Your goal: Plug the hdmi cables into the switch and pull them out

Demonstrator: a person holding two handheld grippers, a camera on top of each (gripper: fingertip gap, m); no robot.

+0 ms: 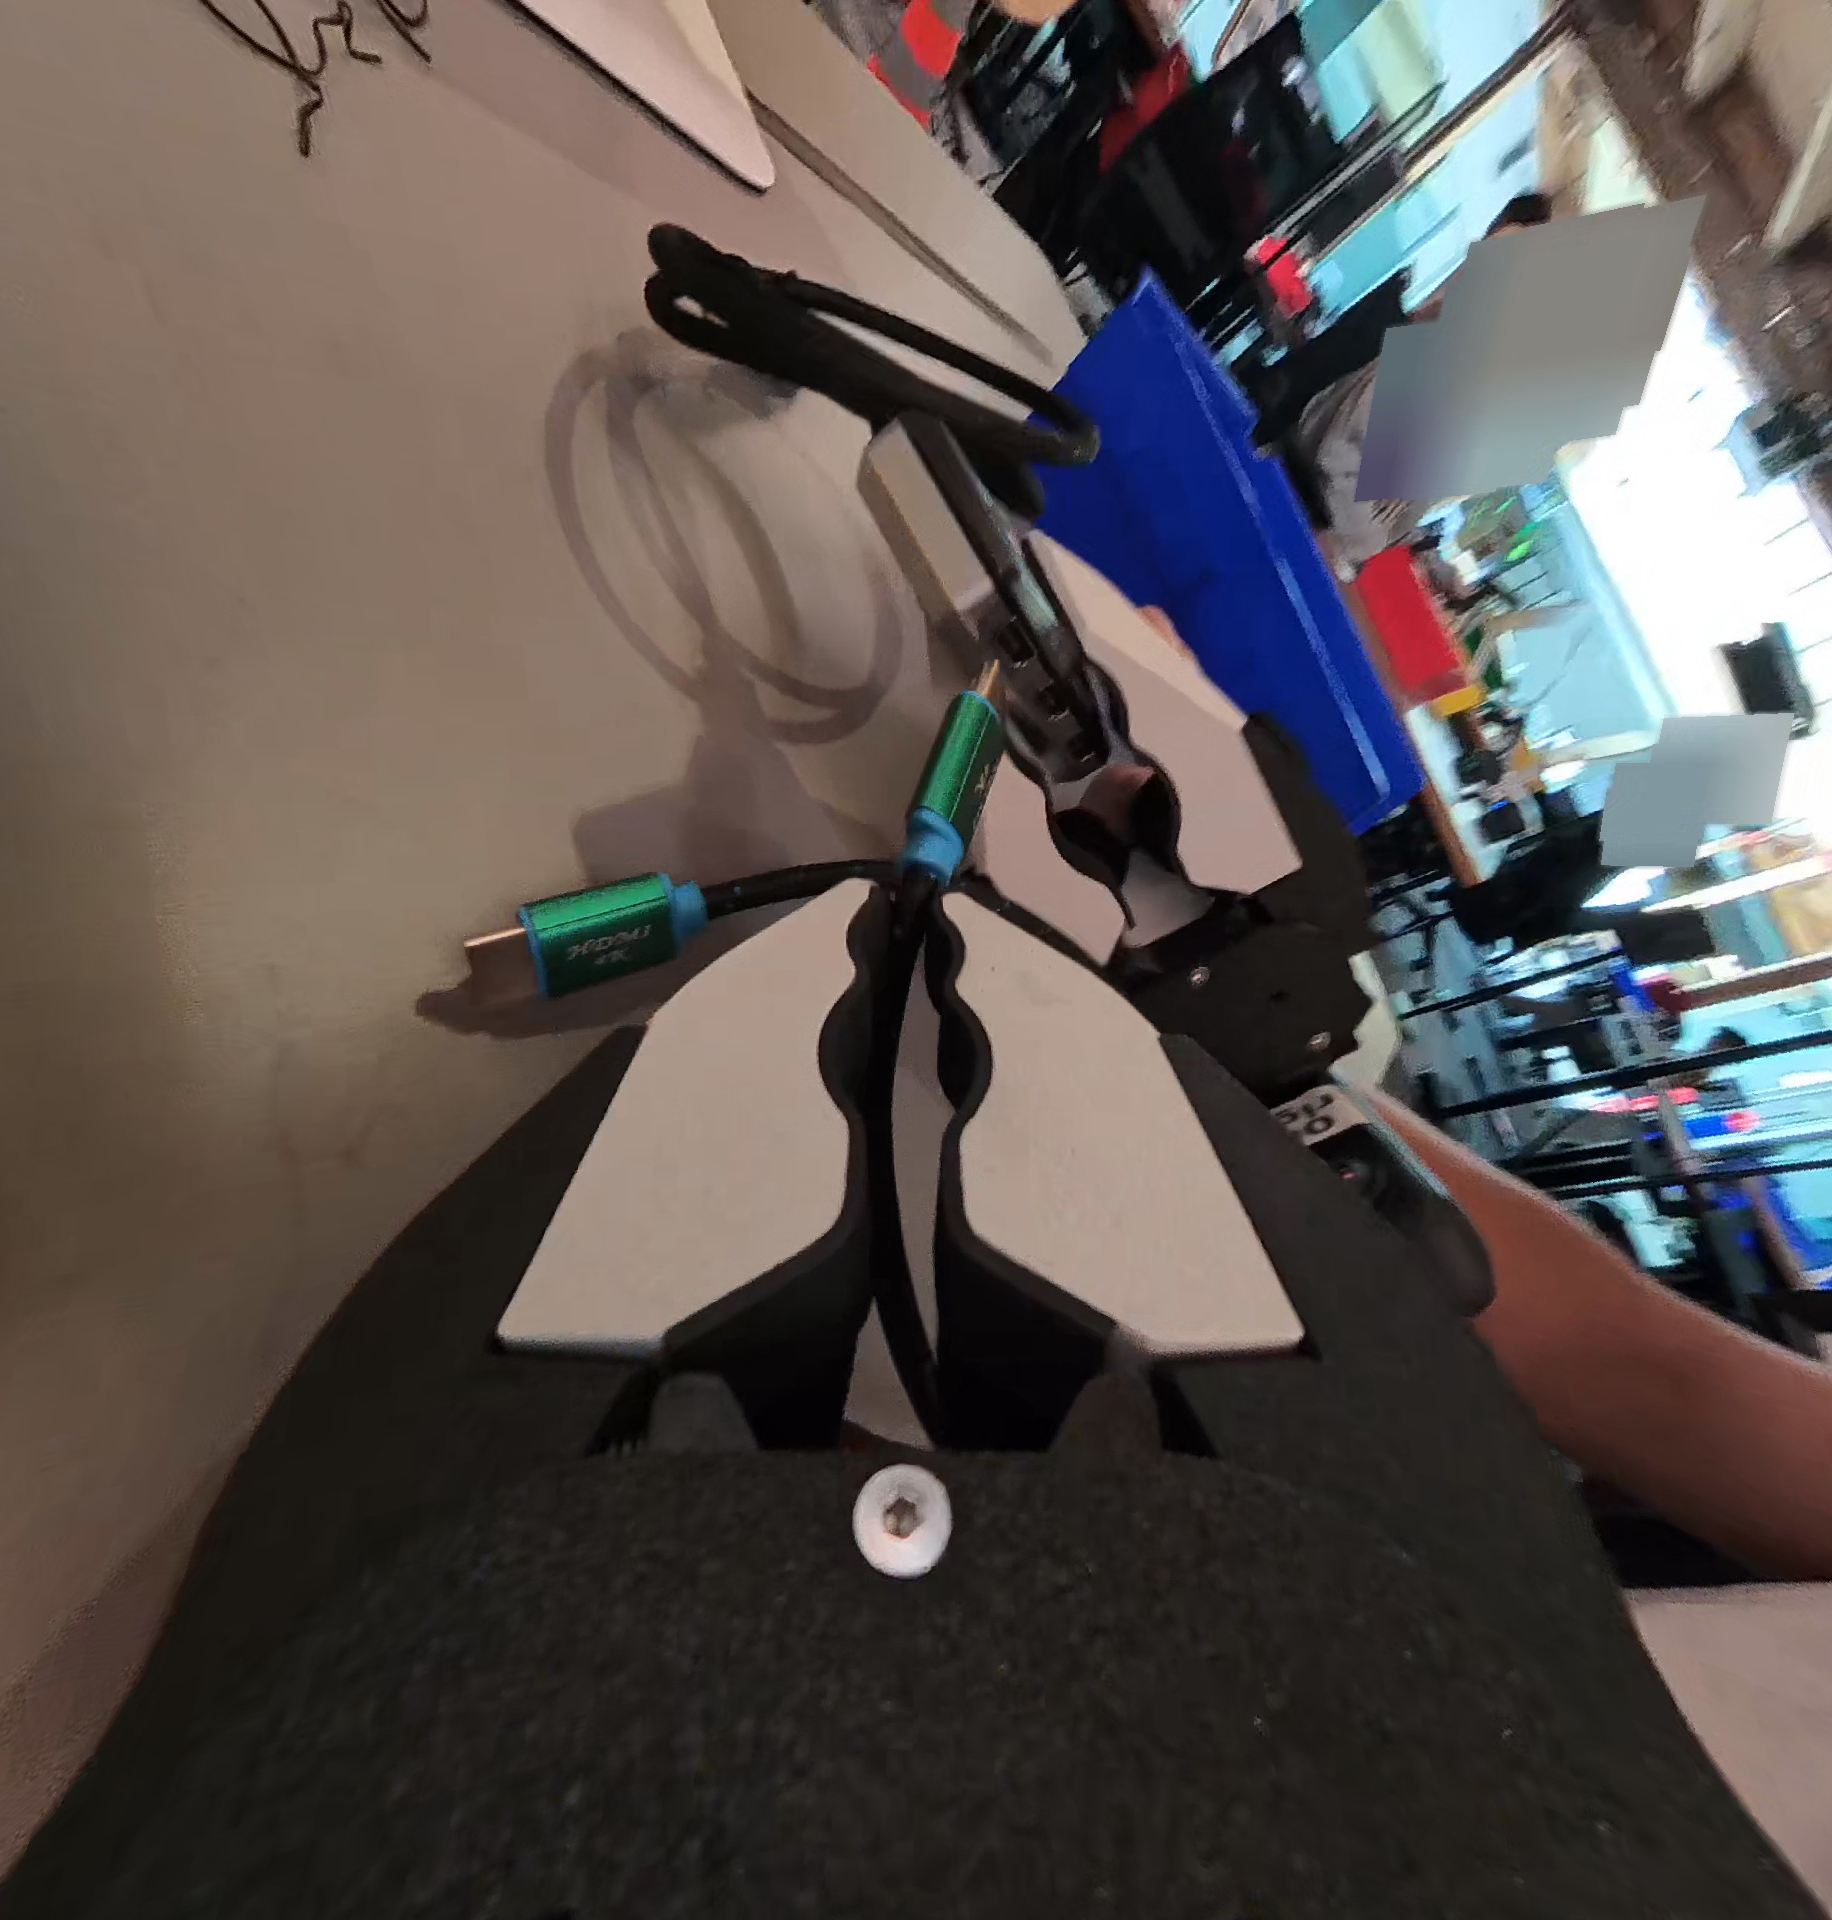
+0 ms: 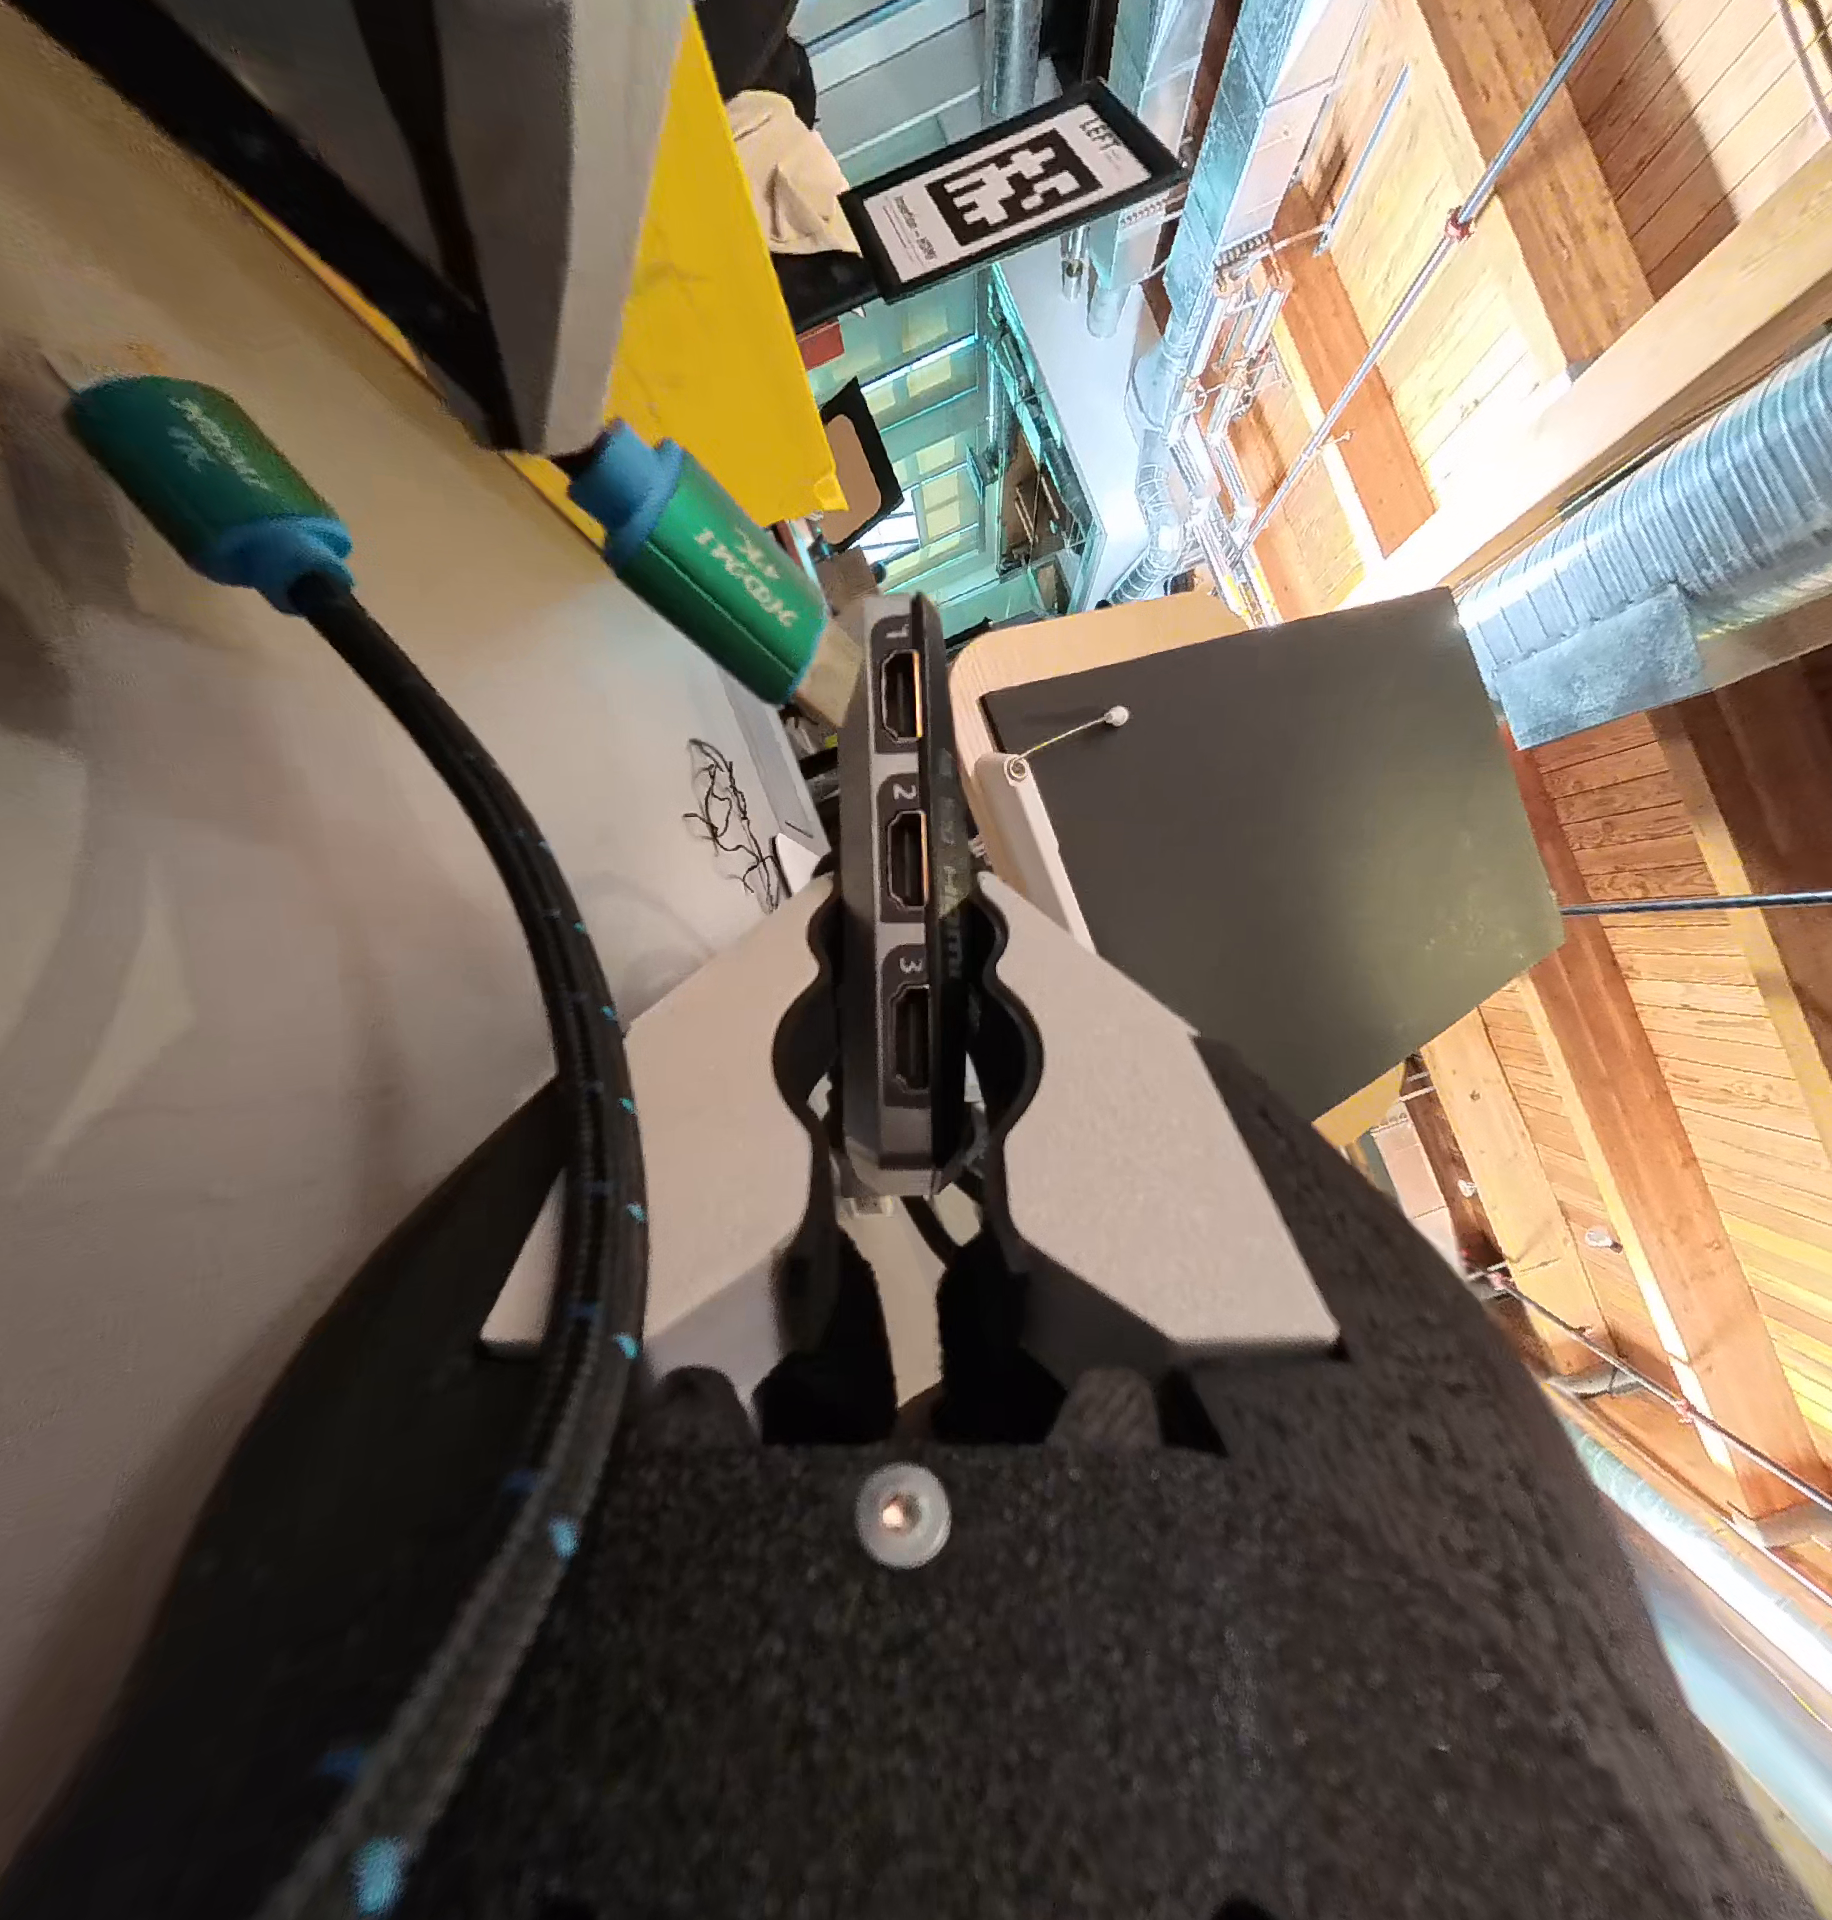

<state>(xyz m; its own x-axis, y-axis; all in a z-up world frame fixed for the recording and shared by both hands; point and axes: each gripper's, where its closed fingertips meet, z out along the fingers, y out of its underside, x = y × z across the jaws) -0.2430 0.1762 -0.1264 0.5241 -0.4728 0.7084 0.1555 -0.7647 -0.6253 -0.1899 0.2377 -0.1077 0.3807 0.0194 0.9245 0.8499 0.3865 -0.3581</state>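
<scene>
The right gripper [image 2: 907, 935] holds the switch [image 2: 896, 883] on edge, its fingers [image 2: 1088, 1049] pinching the flat body, and all 3 ports face the camera with nothing in them, so no cable is plugged in yet. The left gripper [image 1: 896, 914] has its fingers [image 1: 725, 1101] pressed on the black braided cable just behind a green plug [image 1: 956, 764], whose metal tip is at the mouth of the top port, tilted and not seated. By my reading, this is the first insertion, with seating and pulling out still ahead.

A second green plug [image 1: 590, 940] lies free on the tabletop [image 1: 216, 623] to the left, its cable [image 2: 538, 935] curving beside the right gripper. A black coiled lead [image 1: 839, 332] trails from the switch's far end toward a blue bin [image 1: 1203, 540]. The slanted plug angle looks like the main obstacle.
</scene>
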